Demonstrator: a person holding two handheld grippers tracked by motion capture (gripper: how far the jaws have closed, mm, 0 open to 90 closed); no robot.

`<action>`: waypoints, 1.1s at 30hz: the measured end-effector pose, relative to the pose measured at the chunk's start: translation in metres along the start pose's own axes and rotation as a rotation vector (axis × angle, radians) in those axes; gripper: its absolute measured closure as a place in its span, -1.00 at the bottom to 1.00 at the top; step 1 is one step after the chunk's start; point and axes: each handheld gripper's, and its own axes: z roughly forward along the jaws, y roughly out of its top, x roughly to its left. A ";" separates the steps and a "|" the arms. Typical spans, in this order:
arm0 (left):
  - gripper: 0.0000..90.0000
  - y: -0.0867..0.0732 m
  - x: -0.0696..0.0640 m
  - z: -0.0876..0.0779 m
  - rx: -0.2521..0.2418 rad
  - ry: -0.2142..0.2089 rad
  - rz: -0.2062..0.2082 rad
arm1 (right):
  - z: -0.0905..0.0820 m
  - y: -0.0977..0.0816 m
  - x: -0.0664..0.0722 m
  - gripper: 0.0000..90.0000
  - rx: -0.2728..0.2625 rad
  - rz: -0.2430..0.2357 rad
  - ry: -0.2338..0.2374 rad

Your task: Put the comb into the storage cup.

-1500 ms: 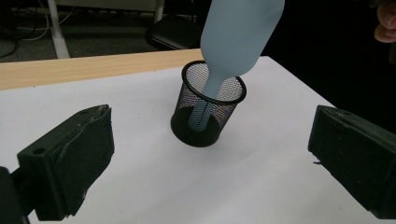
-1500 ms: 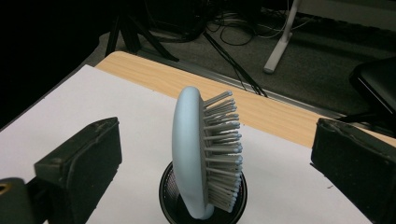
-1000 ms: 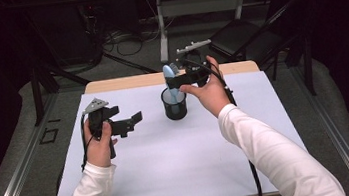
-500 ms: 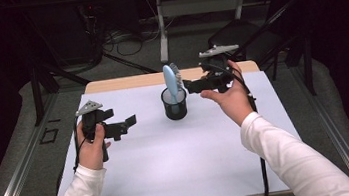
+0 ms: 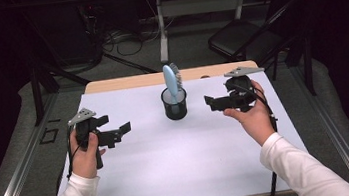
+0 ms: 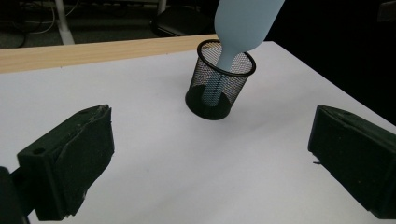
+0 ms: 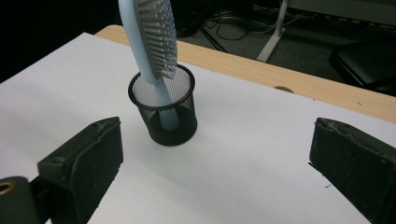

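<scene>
Near the table's far middle stands a black mesh cup (image 5: 175, 104), upright on the white table (image 5: 180, 162). Light blue hairbrush (image 5: 173, 80) sits in the cup handle-down, head sticking well above the rim, leaning slightly. Bristles face the right gripper's side; smooth back faces the left gripper's side.

Right gripper (image 5: 211, 102) is to the right of the cup, near it but apart, jaws pointing toward it. Held in the person's right hand (image 5: 247, 114), grey plate on top, cable trailing down past the wrist. Jaws spread wide, nothing between them. Right gripper view: both black jaws far apart at the bottom corners, cup (image 7: 163, 109) between them farther off, brush (image 7: 152, 46) bristles clearly visible, handle going down inside the mesh.

Left gripper (image 5: 125, 129) is to the left of the cup and nearer the person, well apart from it, jaws pointing toward the cup. Held in the left hand (image 5: 86, 151). Jaws wide apart, gripping nothing. Left gripper view: two jaws at the lower corners, cup (image 6: 218, 81) up ahead between them, brush (image 6: 243, 23) seen from its smooth back, its neck crossing the cup rim, handle visible through the mesh down to the base.

Neither gripper touches cup or brush. White sleeves on both forearms. Behind the cup, a strip of bare wood table edge (image 5: 135, 81); beyond that a dark floor with cables and a folding chair (image 5: 246, 39).
</scene>
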 end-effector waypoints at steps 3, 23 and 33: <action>-0.99 -0.005 0.001 -0.002 -0.005 -0.005 -0.003 | -0.002 -0.011 -0.002 -0.94 -0.001 -0.007 -0.011; -0.99 -0.032 0.015 -0.010 -0.039 -0.005 -0.011 | -0.015 -0.099 -0.017 -0.93 -0.019 0.072 -0.057; -0.99 -0.035 0.015 -0.008 -0.036 0.002 0.006 | -0.015 -0.130 -0.019 -0.93 -0.023 0.093 -0.092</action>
